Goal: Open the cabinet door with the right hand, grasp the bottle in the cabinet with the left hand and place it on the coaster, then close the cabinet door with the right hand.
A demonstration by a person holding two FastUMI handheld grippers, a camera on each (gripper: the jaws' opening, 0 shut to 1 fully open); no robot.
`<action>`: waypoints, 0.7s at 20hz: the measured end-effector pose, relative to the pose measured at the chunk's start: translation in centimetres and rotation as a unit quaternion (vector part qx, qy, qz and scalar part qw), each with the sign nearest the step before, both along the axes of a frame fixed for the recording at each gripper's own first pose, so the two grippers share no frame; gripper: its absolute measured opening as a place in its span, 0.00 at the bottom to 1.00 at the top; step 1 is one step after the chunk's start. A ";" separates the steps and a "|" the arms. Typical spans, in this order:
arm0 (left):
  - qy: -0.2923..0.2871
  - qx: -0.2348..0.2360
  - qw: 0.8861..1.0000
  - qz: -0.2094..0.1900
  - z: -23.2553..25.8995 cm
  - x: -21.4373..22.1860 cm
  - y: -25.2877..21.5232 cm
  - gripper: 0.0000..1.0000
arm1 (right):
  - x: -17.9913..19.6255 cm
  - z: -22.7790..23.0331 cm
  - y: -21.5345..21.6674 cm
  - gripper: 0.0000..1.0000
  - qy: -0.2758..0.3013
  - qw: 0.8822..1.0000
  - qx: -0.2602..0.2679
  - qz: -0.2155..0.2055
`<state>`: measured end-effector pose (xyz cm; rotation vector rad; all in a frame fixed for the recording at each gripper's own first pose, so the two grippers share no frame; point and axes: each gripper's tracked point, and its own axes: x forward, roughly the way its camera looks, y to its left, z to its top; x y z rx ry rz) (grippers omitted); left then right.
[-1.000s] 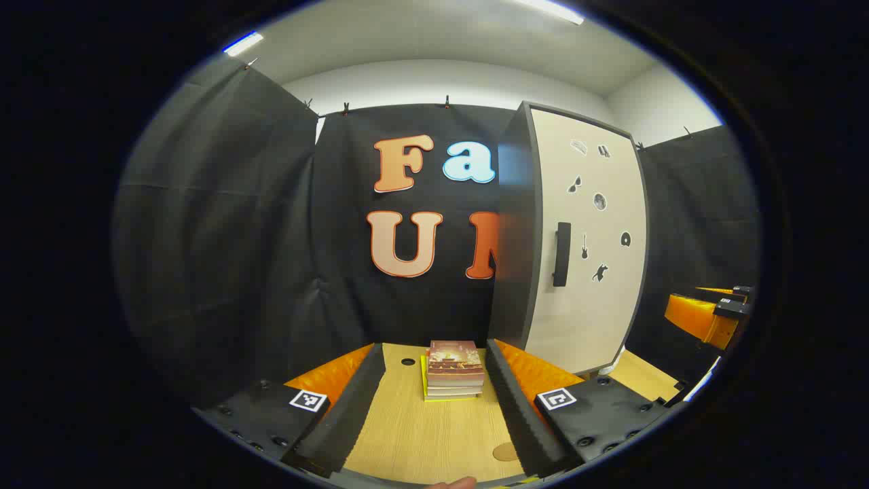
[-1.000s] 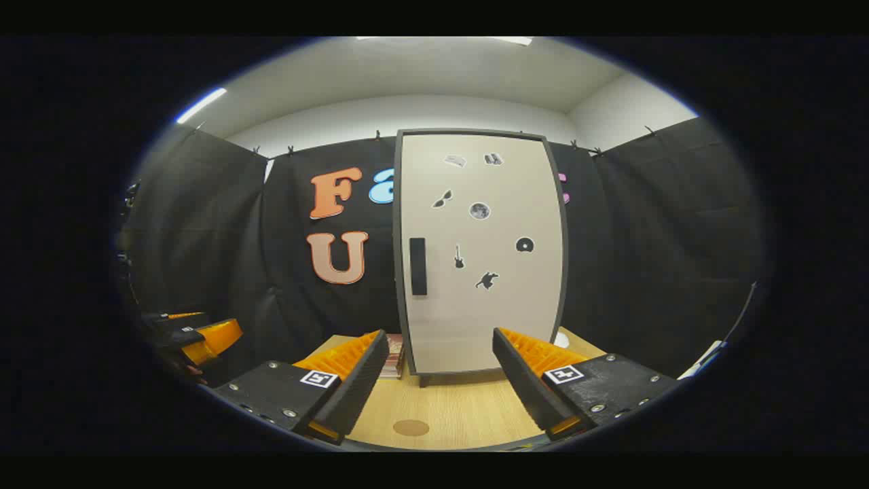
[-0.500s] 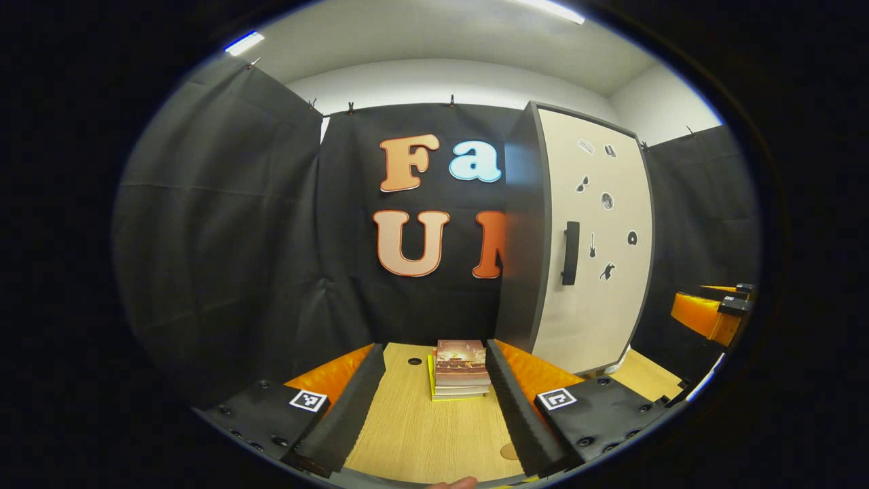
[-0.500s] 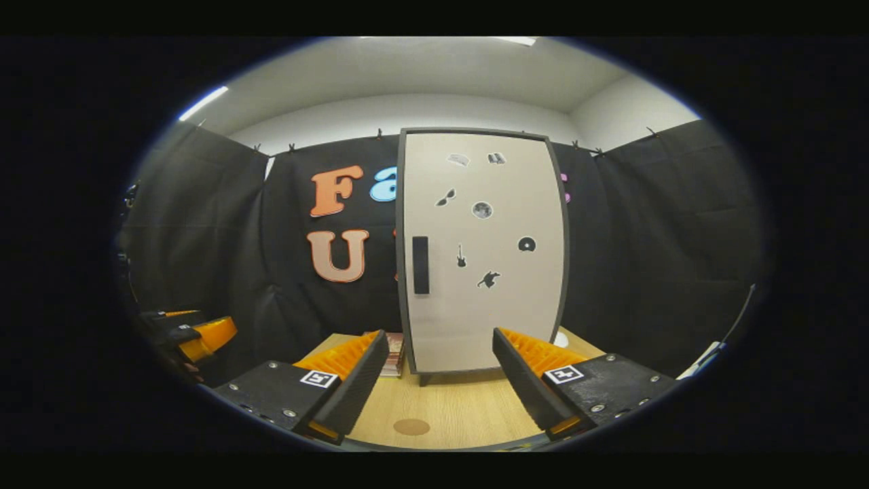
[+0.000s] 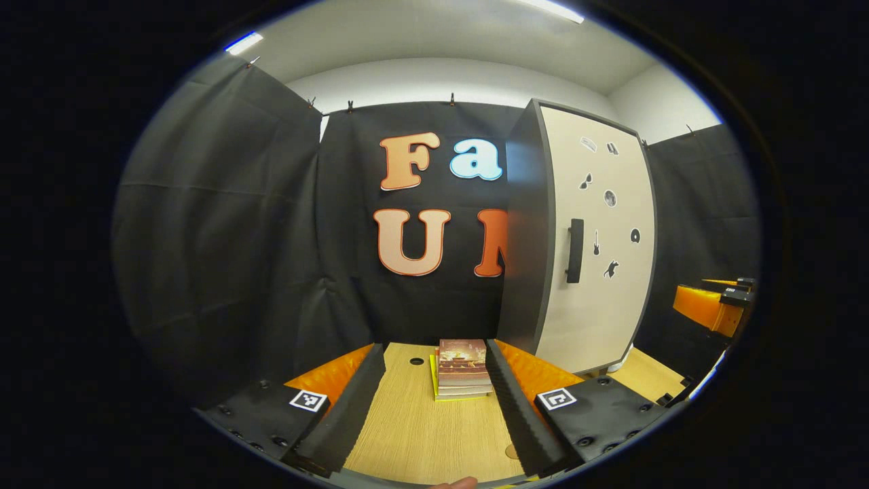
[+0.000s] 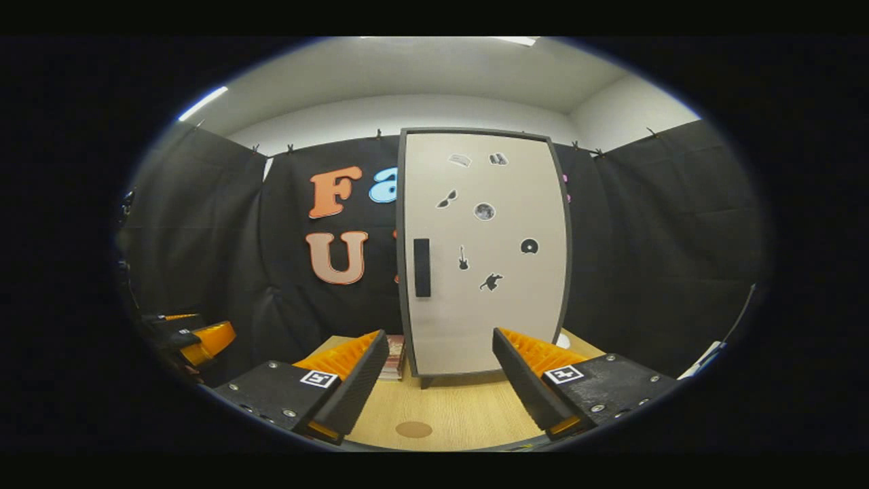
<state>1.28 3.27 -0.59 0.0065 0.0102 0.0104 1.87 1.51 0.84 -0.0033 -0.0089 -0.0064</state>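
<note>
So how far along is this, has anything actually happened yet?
Nothing looks done: the tall beige cabinet door with its black bar handle is shut, so the bottle is hidden. In hand: the right gripper faces the door, open and empty, short of the handle. The left gripper waits open near a stack of books. Left: opening, moving the bottle onto the round brown coaster, closing.

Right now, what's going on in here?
A person holds two hand-held grippers over a wooden table, both open and holding nothing. The right hand-held gripper faces the cabinet, whose door is shut, short of the handle. The left hand-held gripper points at a stack of books. The coaster lies bare. No bottle is out.
</note>
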 end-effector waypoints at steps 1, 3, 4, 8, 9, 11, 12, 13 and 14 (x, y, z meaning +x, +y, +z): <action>0.001 -0.001 1.000 0.001 -0.3 0.2 0.2 0.97 | 0.6 0.1 0.2 0.95 0.001 1.000 -0.002 0.001; 0.006 -0.003 1.000 0.004 -0.6 0.8 0.9 0.97 | 2.1 0.7 0.9 0.95 -0.002 1.000 -0.003 0.007; 0.010 -0.005 1.000 0.004 -1.0 1.0 1.2 0.97 | 2.9 1.2 1.3 0.95 -0.005 1.000 -0.003 0.010; 0.024 -0.009 1.000 0.008 -2.4 2.2 2.6 0.97 | 7.1 2.5 2.3 0.95 -0.011 1.000 -0.009 0.016; 0.028 -0.009 0.999 0.012 -2.9 2.6 3.0 0.97 | 8.3 2.9 2.6 0.95 -0.012 1.000 -0.012 0.019; 0.035 -0.014 0.999 0.018 -3.6 3.4 4.1 0.97 | 10.7 3.8 3.0 0.95 -0.019 1.000 -0.017 0.018; 0.037 -0.017 0.999 0.023 -3.9 3.9 4.8 0.97 | 11.9 4.1 3.1 0.95 -0.020 0.999 -0.016 0.019; 0.037 -0.019 0.999 0.028 -4.1 4.4 5.4 0.99 | 13.2 4.3 3.3 0.95 -0.019 1.000 -0.013 0.020; 0.041 -0.021 0.998 0.033 -4.7 4.8 6.2 0.94 | 14.6 4.4 3.6 0.95 -0.017 1.000 -0.009 0.022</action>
